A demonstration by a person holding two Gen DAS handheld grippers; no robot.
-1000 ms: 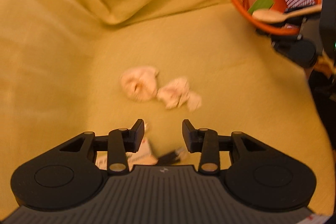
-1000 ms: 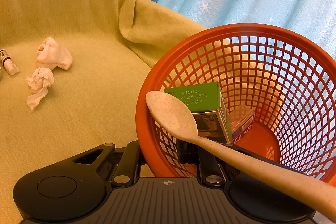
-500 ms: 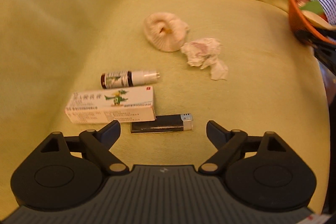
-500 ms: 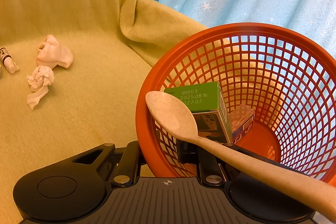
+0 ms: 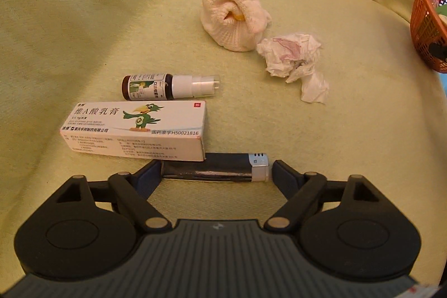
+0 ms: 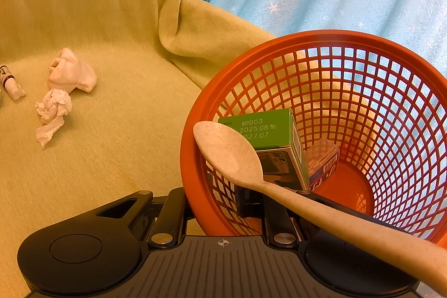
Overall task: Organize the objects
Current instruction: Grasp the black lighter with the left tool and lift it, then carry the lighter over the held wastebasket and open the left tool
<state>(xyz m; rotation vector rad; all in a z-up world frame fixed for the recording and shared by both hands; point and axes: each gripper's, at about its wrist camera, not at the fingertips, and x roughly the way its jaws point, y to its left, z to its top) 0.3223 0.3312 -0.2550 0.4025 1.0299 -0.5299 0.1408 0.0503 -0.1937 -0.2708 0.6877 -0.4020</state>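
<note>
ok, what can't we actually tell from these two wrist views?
- Left wrist: the lighter's left end is behind the white medicine box and the left gripper's finger, so contact is unclear.
- Left wrist: orange basket cut off by the right edge.
- Right wrist: the clear packet is half behind the green box; label unreadable.
- Right wrist: spray bottle cut by the left edge.

Matt plush cloth cover (image 5: pixel 349 130), glossy orange plastic mesh basket (image 6: pixel 377 108), crumpled paper tissue (image 5: pixel 293 57), speckled matt spoon (image 6: pixel 232 152).
</note>
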